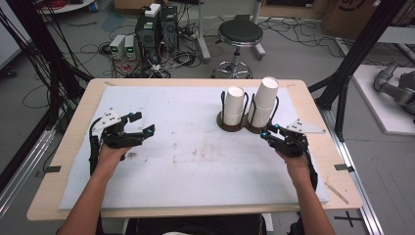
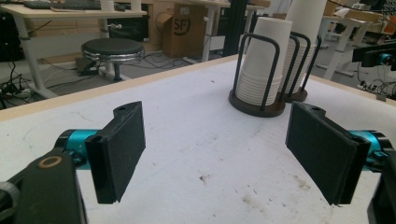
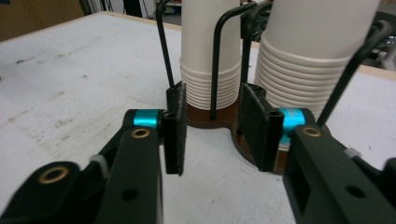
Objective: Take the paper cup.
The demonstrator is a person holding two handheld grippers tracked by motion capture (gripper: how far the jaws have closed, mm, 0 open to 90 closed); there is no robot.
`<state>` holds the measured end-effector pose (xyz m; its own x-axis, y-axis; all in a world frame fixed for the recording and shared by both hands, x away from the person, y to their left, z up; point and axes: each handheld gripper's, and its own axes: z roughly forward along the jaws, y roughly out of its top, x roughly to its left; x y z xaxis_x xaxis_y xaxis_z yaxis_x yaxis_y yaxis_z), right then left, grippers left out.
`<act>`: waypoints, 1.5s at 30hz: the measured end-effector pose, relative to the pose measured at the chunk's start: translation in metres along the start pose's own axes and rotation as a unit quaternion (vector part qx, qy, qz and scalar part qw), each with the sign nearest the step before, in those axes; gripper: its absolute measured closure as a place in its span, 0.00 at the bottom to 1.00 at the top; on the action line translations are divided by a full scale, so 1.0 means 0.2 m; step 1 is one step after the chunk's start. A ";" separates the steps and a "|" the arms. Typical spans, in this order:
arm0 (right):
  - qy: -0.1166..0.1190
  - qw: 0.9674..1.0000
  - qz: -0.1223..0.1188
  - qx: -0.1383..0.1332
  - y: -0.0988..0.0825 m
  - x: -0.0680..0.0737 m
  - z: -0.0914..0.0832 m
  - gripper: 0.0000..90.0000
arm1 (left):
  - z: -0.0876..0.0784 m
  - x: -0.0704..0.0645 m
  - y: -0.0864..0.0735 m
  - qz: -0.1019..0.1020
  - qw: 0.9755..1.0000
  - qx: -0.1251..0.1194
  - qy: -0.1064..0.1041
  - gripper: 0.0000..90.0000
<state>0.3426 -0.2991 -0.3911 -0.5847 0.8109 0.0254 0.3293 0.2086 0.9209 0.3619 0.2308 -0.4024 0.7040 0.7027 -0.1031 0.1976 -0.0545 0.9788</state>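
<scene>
On the far right of the worktop (image 1: 186, 171), in the high view, two stacks of white paper cups are standing in a dark wire cup holder (image 1: 241, 126), and you are bringing the right gripper (image 1: 270, 132) up to its near edge. The right stack (image 1: 264, 103) is leaning a little to the right and standing taller than the left stack (image 1: 234, 105), so a sideways nudge against it is likely to tip it further or shift the whole holder. Your left gripper (image 1: 139, 126) is hovering well apart on the left, fingers spread wide and holding nothing.

In the left gripper view, the fingers (image 2: 119, 149) are standing far apart over bare, stained worktop, with the holder (image 2: 257, 105) and its cups far off to the right. From there that hand is steadying nothing, so if the holder slides, nothing is stopping it.

In the right gripper view, the fingers (image 3: 175, 128) are narrowed to a small gap with nothing between them, sitting just in front of the brown base (image 3: 208, 122) and one upright wire (image 3: 217, 65). At that gap they are too tight to go round a cup; pushing on, I judge, you are risking jamming a finger against the wire or the base. The cups are looking plain white, with rolled rims nested tightly in ridged bands (image 3: 205, 84), and thin paper like that is likely to crush or lift several at once if you are squeezing low.
</scene>
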 end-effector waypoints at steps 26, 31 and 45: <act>-0.002 0.998 -0.061 0.009 0.13 0.14 0.25 1.00 | 0.03 -0.03 -0.02 0.001 1.000 0.010 -0.008 0.22; -0.009 0.998 -0.052 0.037 0.12 0.14 0.34 1.00 | 0.03 -0.03 -0.02 -0.001 1.000 0.008 -0.006 0.22; -0.020 0.996 -0.006 0.087 0.09 0.14 0.55 1.00 | 0.06 -0.04 -0.02 0.002 1.000 0.011 -0.006 0.22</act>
<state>0.4137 -0.2124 -0.4168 -0.5607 0.8280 -0.0037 0.4474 0.3068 0.8400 0.3631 0.2176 -0.4074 0.7137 0.6931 -0.1012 0.2097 -0.0736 0.9750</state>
